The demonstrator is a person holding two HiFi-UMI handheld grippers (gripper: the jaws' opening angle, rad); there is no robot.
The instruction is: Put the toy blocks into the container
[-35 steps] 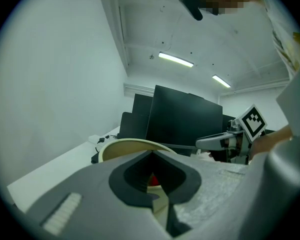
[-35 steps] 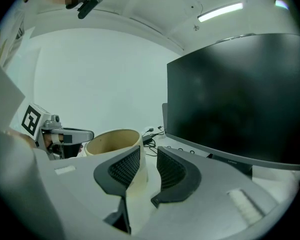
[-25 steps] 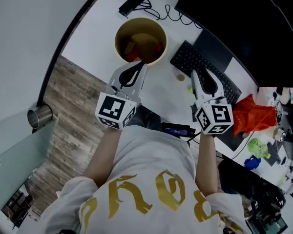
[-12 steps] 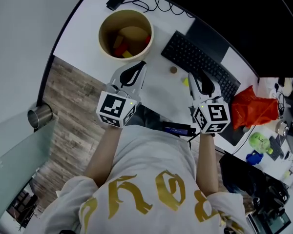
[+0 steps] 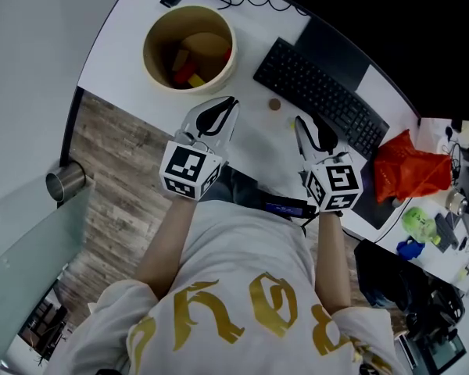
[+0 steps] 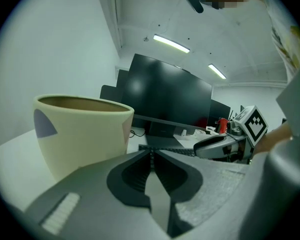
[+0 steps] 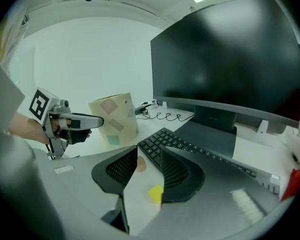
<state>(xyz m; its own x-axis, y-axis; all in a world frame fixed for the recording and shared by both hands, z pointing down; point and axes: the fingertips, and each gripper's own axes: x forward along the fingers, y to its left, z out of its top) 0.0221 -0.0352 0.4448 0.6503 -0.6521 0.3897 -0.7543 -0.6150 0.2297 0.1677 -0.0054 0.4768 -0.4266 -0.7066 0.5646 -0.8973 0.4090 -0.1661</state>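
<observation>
Container (image 5: 229, 67) partly filled, two pieces left outside.
Some toy blocks (image 5: 186, 69) lie inside it. To its right, on the desk (image 5: 250, 143), a round brown block (image 5: 274, 105) and a yellow block (image 7: 155, 194) wait, the latter ungripped between the right gripper (image 7: 149, 159) jaws, which have just been opening. The left gripper (image 6: 151, 155) is closed and empty.

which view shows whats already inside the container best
Head view: it looks down into the container, showing coloured blocks at the bottom. Left gripper view and right gripper view show only its outer wall.
</observation>
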